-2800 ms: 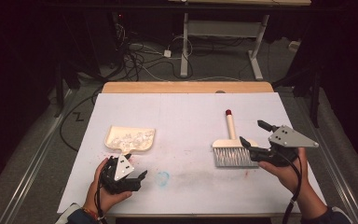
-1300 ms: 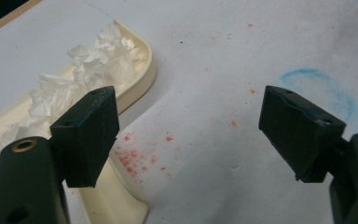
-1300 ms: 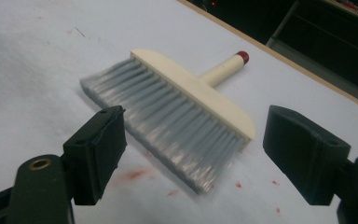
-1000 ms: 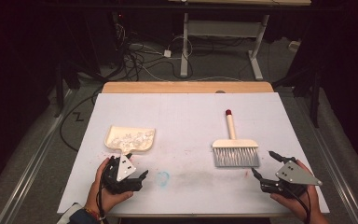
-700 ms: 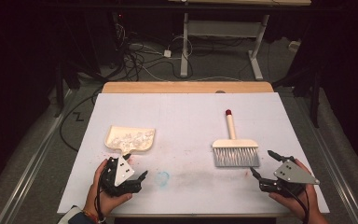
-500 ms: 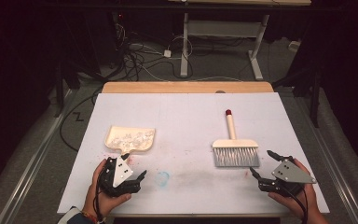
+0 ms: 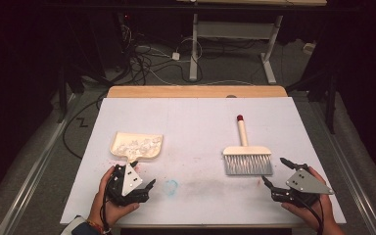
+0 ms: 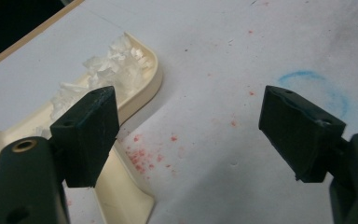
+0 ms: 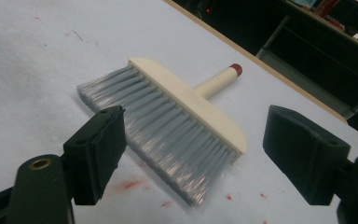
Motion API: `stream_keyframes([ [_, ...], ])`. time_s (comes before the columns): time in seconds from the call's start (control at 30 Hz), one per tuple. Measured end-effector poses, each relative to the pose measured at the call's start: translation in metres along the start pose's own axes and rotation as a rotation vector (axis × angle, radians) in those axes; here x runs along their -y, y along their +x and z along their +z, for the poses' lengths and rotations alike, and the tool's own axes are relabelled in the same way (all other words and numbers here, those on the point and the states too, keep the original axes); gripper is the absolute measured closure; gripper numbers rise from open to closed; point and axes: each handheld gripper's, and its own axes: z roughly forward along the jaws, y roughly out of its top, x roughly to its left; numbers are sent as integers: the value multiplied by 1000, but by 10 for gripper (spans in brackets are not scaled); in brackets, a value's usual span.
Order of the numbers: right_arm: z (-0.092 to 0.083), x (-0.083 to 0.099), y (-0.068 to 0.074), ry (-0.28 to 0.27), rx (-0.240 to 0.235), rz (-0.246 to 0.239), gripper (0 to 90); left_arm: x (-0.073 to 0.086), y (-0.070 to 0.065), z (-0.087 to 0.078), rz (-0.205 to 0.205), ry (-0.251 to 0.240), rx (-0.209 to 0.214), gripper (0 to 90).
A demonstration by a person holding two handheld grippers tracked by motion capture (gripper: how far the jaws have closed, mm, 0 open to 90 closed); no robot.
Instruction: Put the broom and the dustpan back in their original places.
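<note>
Lying flat on the white table (image 7: 196, 117), the brush (image 7: 247, 155) has its grey bristles toward the person and its cream handle with a red tip pointing away. Well to its left sits the cream dustpan (image 7: 136, 146), holding a heap of white scraps (image 8: 109, 70). Between them, near the front edge, the table carries a blue scribbled ring (image 7: 171, 185), a grey smudge and a scatter of red specks. Nothing lies between either tool and the thing nearest it.

At the near left edge the left gripper (image 7: 141, 177) sits in the person's hand just in front of the dustpan; its jaws are spread wide with nothing between them, and in the left gripper view one jaw stands over the pan's handle without clearly touching it. The right gripper (image 7: 275, 173) is at the near right edge, just beside the bristles, its jaws also wide apart, empty and clear of the brush.
</note>
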Motion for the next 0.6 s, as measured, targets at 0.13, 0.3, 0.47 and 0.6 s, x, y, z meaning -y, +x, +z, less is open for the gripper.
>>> stream_keyframes([
  [0.13, 0, -1, 0, 1, -3, -3, 217, -1, 0, 4, 7, 7, 10, 200],
  [0.3, 2, 2, -1, 10, -3, 10, 217, -4, 1, 5, -3, 5, 7, 200],
  [0.47, 2, 2, -2, 8, -13, 11, 217, -5, -1, 6, 3, 15, 8, 200],
  [0.6, 2, 2, -1, 12, -10, 8, 217, -4, 0, 8, 0, 19, 10, 201],
])
